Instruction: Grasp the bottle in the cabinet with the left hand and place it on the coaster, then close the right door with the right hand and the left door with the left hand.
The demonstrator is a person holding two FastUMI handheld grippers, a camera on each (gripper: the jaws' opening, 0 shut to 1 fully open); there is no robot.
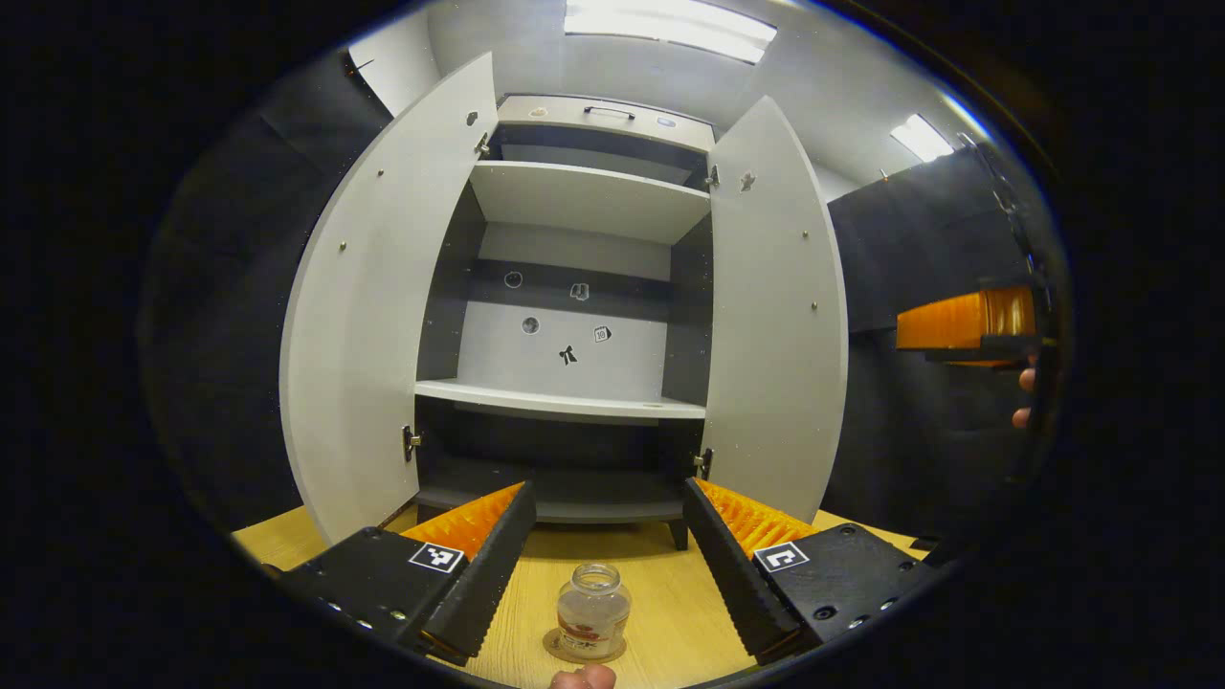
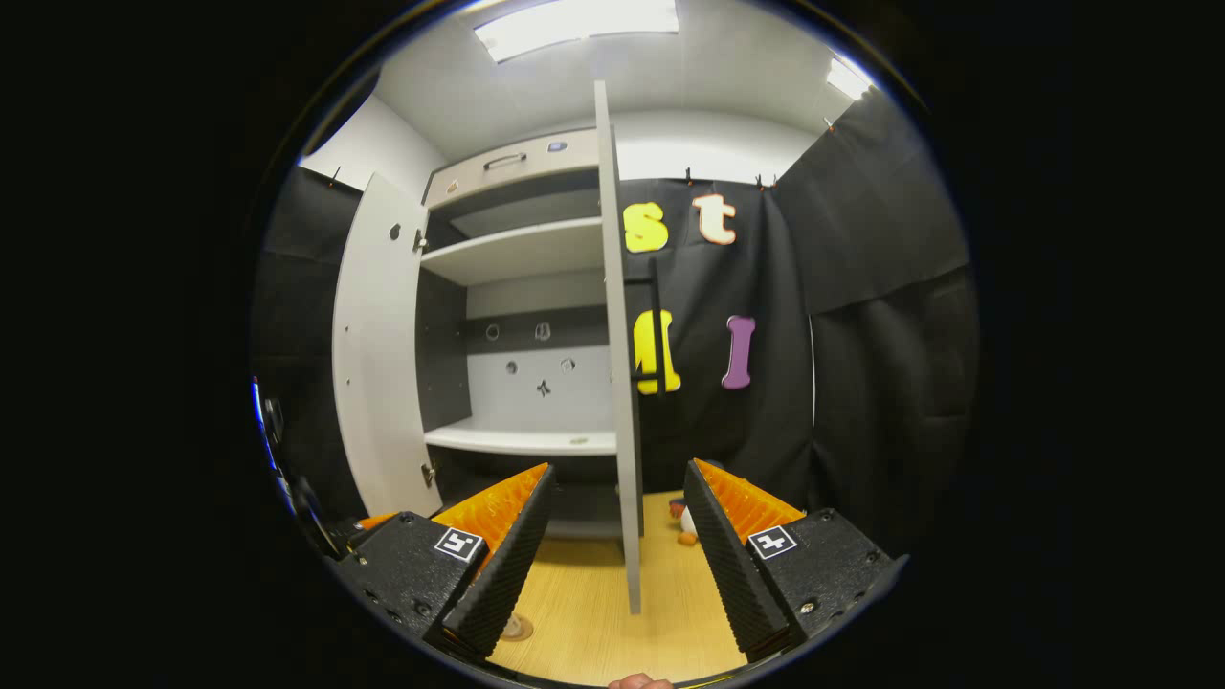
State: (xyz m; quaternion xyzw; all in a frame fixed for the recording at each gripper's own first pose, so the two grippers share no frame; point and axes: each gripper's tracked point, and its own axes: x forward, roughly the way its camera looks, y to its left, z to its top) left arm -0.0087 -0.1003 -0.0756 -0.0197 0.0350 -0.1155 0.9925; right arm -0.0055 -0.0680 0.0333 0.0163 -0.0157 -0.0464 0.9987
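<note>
— Where's the bottle (image 1: pixel 593 612) now?
— Standing up on the coaster (image 1: pixel 584 653), on the wooden table (image 1: pixel 670 612), out in front of the cabinet (image 1: pixel 584 316). Sits between the wide-open fingers of the left gripper (image 1: pixel 603 565), touched by neither (let go, looks like)
— And the right gripper (image 2: pixel 617 550)?
— Spread wide too, holding nothing. Lined up with the edge of the right door (image 2: pixel 617 383), likely to push it shut next. Left door (image 1: pixel 383 316) open too

One bottle (image 1: pixel 593 611), one coaster (image 1: pixel 556 648), two doors (image 1: pixel 383 316).
</note>
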